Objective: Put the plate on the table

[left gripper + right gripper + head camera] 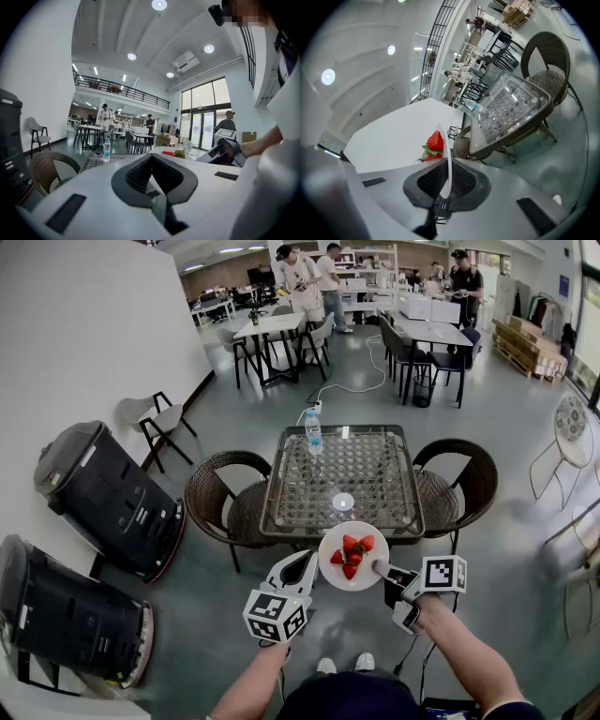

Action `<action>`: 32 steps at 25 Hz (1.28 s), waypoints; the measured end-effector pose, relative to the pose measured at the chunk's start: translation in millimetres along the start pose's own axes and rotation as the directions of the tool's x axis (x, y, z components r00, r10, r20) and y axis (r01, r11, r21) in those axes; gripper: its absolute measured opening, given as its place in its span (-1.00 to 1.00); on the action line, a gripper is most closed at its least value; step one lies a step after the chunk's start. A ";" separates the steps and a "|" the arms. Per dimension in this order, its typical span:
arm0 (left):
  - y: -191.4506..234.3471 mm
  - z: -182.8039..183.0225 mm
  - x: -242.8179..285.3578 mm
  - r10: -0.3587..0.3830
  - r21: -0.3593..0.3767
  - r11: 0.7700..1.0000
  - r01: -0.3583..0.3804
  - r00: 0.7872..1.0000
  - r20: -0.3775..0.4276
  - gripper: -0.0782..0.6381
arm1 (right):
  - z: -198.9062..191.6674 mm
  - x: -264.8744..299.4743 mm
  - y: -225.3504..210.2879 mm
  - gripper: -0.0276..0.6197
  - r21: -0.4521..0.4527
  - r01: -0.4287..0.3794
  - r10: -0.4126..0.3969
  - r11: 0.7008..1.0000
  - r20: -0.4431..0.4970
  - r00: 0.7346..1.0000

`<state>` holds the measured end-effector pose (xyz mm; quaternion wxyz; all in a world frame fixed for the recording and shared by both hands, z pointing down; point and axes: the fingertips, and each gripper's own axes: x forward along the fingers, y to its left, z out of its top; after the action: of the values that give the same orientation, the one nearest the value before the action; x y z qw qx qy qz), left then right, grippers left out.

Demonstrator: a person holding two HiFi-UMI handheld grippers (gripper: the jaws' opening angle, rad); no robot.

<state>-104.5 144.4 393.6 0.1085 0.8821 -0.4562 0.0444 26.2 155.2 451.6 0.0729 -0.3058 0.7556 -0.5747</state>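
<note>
A white plate (352, 556) with a few red strawberries (352, 554) hangs just off the near edge of the glass-topped table (375, 512). My right gripper (382, 569) is shut on the plate's right rim. In the right gripper view the thin plate edge (446, 159) stands between the pads, with a strawberry (435, 140) behind it. My left gripper (305, 563) sits just left of the plate, apart from it, its jaws together and holding nothing. From the left gripper view the plate (171, 153) and the right gripper (225, 152) show to the right.
A water bottle (313, 432) stands at the table's far left, and a small white disc (343, 502) lies near its front. Wicker chairs flank the table at left (220, 498) and right (464, 479). Two black machines (108, 498) lean by the left wall. People stand at far tables.
</note>
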 end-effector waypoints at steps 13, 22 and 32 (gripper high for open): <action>1.5 -1.1 3.4 0.001 -0.006 1.000 -0.001 1.000 -0.008 -0.76 | 3.7 1.6 -0.7 -0.87 0.013 -0.002 0.002 1.000 -0.002 1.000; 1.4 -0.2 3.7 0.003 -0.006 1.000 -0.003 1.000 -0.010 -0.76 | 5.7 0.6 -2.4 -0.87 0.019 0.005 -0.005 1.000 0.002 1.000; -1.2 -5.9 11.8 0.012 -0.011 1.000 -0.012 1.000 -0.016 -0.76 | 12.6 -2.1 -11.2 -0.87 0.026 0.002 -0.002 1.000 0.003 1.000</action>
<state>-96.6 137.1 401.3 0.1166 0.8785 -0.4607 0.0495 37.9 144.3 457.2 0.0775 -0.3065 0.7476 -0.5841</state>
